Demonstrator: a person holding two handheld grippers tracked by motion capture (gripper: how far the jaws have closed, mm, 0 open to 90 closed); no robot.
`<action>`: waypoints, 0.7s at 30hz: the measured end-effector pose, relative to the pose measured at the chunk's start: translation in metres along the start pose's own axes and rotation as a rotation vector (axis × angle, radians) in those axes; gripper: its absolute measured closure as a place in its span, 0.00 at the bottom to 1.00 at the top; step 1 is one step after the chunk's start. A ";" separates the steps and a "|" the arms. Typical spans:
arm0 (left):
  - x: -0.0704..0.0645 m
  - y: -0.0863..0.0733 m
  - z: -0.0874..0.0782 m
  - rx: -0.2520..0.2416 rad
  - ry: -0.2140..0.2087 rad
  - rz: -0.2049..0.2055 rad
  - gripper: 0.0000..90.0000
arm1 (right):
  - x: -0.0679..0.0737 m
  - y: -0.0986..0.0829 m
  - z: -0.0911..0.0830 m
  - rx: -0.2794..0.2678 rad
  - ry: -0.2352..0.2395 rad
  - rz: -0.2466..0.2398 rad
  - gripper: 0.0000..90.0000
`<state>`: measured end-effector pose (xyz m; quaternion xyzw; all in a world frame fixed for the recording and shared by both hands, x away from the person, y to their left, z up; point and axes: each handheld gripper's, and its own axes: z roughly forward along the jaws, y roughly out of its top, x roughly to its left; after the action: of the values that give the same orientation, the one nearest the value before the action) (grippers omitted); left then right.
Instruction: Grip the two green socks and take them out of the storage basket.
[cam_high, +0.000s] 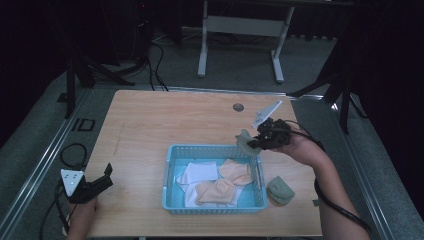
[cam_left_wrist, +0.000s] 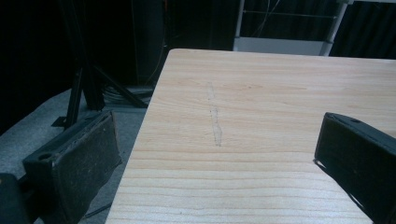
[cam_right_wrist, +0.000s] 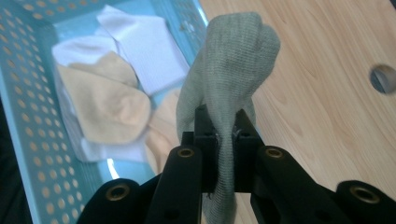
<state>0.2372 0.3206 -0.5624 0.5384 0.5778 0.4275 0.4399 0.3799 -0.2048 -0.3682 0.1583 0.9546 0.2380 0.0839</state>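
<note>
We see a light wooden table (cam_high: 150, 125) with a round grommet hole (cam_high: 238, 107) near its far edge. On it stands a blue perforated basket (cam_high: 170, 170), and just beside the basket's right wall lies a grey-green sock (cam_high: 280, 191).

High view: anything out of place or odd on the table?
One grey-green sock lies on the table right of the basket, while the white and peach socks are inside it. Its likely mate hangs pinched in the right gripper at the basket's far right corner. A faint scratch marks the wood. Nothing spilled.
</note>
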 end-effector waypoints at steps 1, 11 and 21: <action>0.000 0.000 0.000 -0.001 0.000 0.000 0.01 | -0.002 -0.004 -0.002 -0.005 -0.005 0.010 0.94; 0.000 0.000 0.000 -0.001 -0.001 0.002 0.01 | -0.023 -0.059 -0.013 0.000 -0.064 0.113 0.94; 0.000 0.000 0.000 -0.001 0.001 0.002 0.01 | -0.034 -0.101 0.013 0.031 -0.078 0.212 0.94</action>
<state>0.2372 0.3203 -0.5625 0.5385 0.5775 0.4285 0.4393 0.3886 -0.2957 -0.4254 0.2686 0.9321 0.2245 0.0932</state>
